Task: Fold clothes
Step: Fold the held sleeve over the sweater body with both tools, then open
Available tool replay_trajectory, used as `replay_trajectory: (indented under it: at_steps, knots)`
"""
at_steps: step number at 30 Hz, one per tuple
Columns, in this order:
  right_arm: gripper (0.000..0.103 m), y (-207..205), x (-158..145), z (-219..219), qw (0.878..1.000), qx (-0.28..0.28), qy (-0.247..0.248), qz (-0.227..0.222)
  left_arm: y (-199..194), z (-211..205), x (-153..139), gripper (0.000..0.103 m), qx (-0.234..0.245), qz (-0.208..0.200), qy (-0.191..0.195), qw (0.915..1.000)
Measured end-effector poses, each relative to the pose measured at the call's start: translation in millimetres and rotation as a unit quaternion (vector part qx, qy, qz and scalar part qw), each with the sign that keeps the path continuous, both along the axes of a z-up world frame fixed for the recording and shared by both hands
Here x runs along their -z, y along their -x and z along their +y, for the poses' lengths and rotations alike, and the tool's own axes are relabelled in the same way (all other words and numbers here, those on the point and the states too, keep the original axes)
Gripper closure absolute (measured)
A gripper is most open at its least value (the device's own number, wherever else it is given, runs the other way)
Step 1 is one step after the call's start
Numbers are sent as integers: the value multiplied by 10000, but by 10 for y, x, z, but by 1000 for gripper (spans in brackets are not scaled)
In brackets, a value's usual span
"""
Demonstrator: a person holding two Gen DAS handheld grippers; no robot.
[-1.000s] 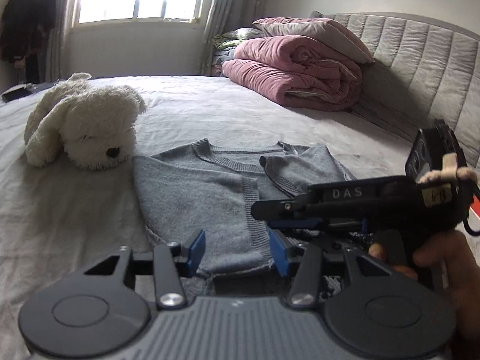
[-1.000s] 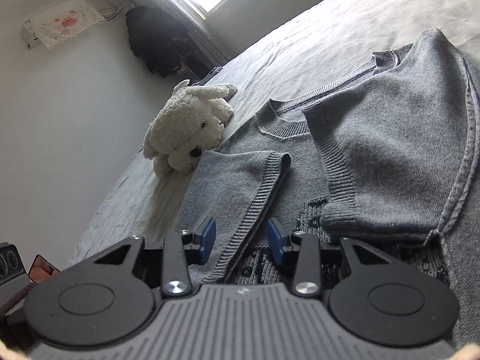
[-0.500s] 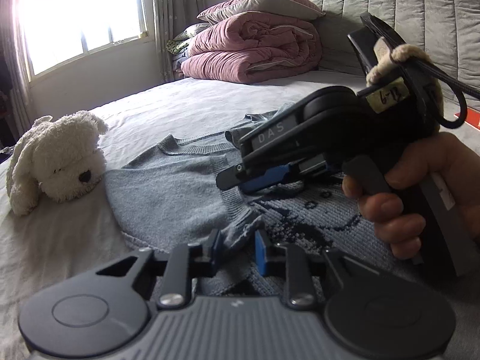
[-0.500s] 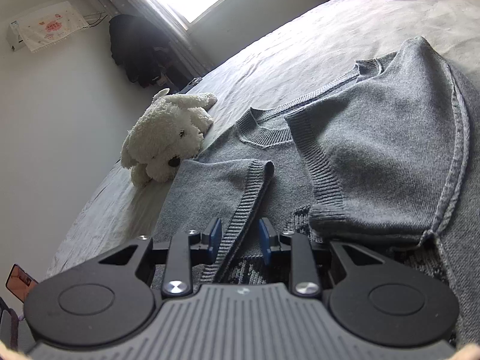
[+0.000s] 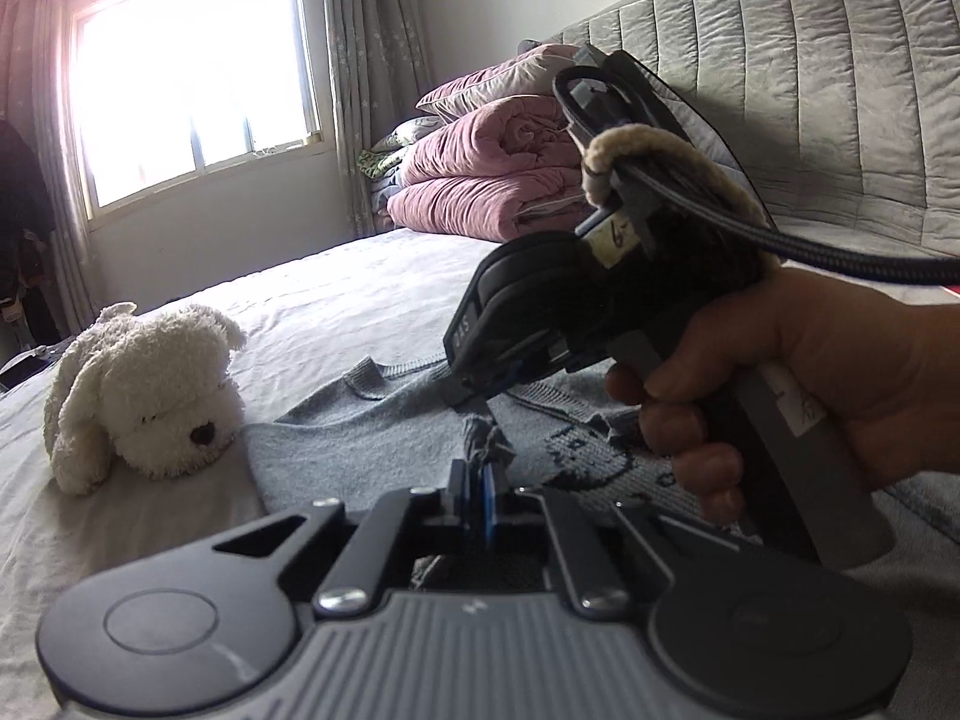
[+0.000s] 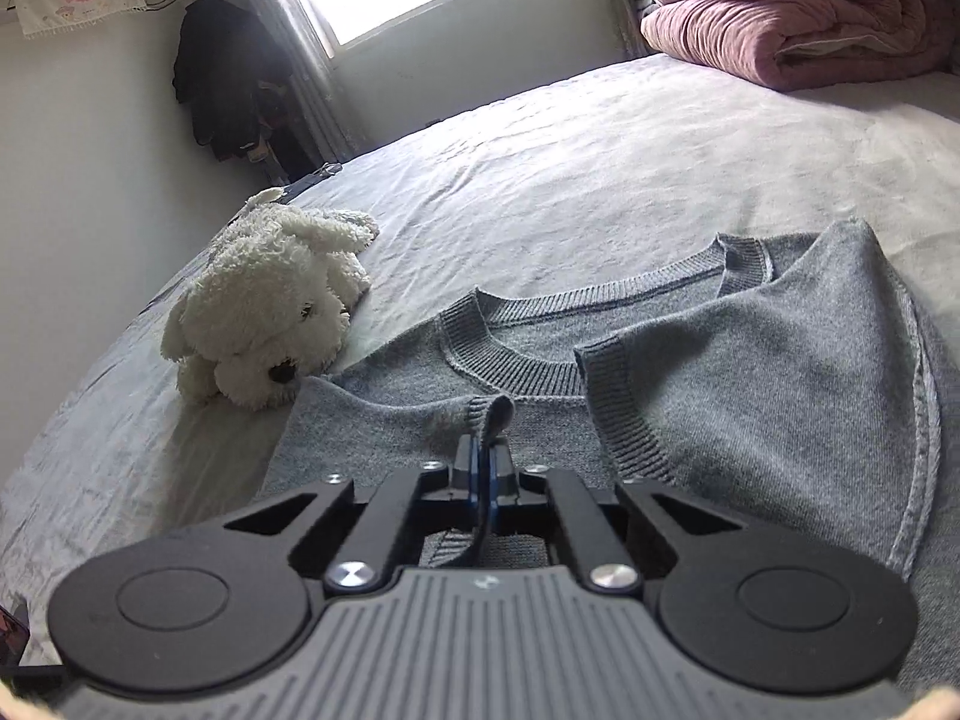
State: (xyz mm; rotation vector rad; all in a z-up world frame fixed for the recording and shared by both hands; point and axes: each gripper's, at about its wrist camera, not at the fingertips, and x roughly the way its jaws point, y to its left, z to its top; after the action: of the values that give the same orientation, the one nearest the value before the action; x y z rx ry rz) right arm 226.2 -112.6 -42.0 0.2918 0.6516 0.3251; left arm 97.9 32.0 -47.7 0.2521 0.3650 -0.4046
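Grey knit sweater (image 6: 750, 360) spread on the bed (image 6: 600, 168), both sleeves folded inward. Soft, light, floppy; best pinched at ribbed edges. Left gripper (image 5: 474, 483) clamped on a bunched fold; right gripper (image 6: 482, 480) clamped on the sleeve cuff. Plush dog (image 6: 270, 324) just beside the left shoulder, crowding that side; pink quilt (image 6: 798, 12) well apart.

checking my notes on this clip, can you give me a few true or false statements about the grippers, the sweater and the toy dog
1. The left gripper is shut on the grey sweater. True.
2. The right gripper is open above the sweater. False: it is shut on a ribbed edge of it.
3. The white plush dog lies on top of the sweater. False: it lies on the bed sheet beside it.
4. The pink quilt sits folded near the headboard. True.
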Motion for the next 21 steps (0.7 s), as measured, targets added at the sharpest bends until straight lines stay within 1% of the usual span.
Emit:
replay_trajectory:
  at_steps: [3, 7, 11, 17, 19, 21]
  knots:
    - [99, -35, -67, -34, 9999, -84, 109, -84, -34, -56, -20, 99, 8, -100, 54, 9999]
    - [99, -129, -68, -128, 9999, -86, 132, -28, -139, -184, -19, 99, 47, -78, -13, 10000]
    - [99, -199, -16, -236, 9999, -23, 62, 79, -219, -366, 42, 99, 127, -28, -301, 9995]
    - [99, -250, 133, -389, 9996, 122, -77, 224, -242, -538, 208, 98, 340, 191, -741, 9965]
    - [99, -231, 160, -415, 9994, 146, -196, 257, -240, -565, 242, 94, 403, 237, -851, 9953]
    - [97, -212, 187, -441, 9989, 169, -315, 289, -220, -558, 236, 92, 465, 238, -850, 9950]
